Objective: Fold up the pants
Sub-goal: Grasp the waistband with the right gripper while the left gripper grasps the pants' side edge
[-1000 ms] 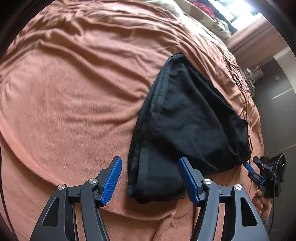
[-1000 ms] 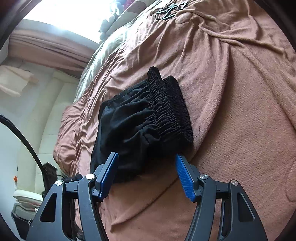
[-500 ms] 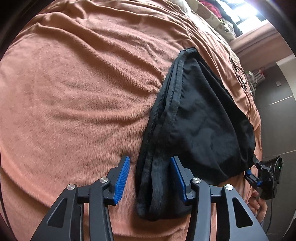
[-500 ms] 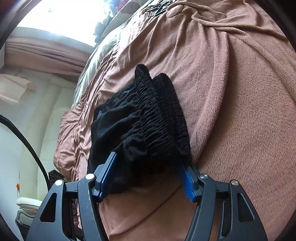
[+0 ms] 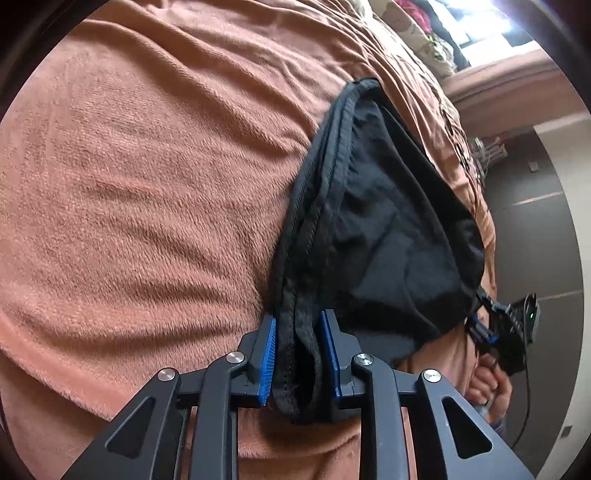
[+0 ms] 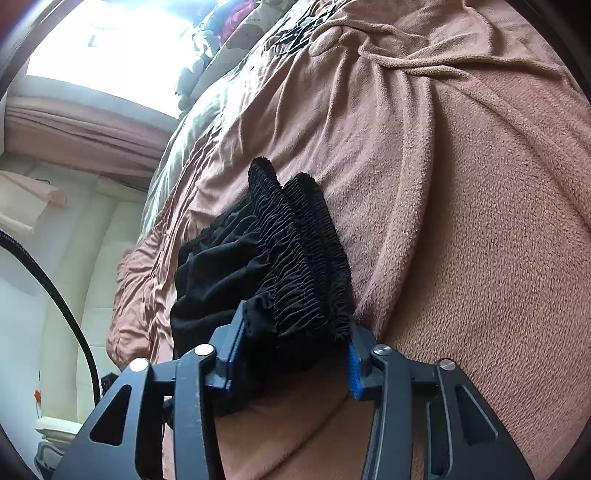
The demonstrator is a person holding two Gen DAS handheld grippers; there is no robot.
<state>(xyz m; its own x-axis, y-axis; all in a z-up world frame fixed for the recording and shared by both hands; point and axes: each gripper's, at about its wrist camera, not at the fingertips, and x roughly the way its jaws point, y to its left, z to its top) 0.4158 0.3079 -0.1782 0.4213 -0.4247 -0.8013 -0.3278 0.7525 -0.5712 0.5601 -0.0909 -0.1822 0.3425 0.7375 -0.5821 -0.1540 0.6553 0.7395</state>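
Black pants (image 5: 388, 236), already folded small, lying on salmon fleece blanket (image 5: 147, 184). Left gripper (image 5: 297, 354) closing onto stacked hem edges, right gripper (image 6: 295, 350) closing onto bunched elastic waistband (image 6: 306, 258): opposite ends pinched, presumably for lifting into another fold.

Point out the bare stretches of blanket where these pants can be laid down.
Left of the black pants, the brown blanket lies bare out to the picture's edge. Beyond the elastic waistband, it is bare but ridged. Crowded: the far end near the window, with pillows and dark cords.
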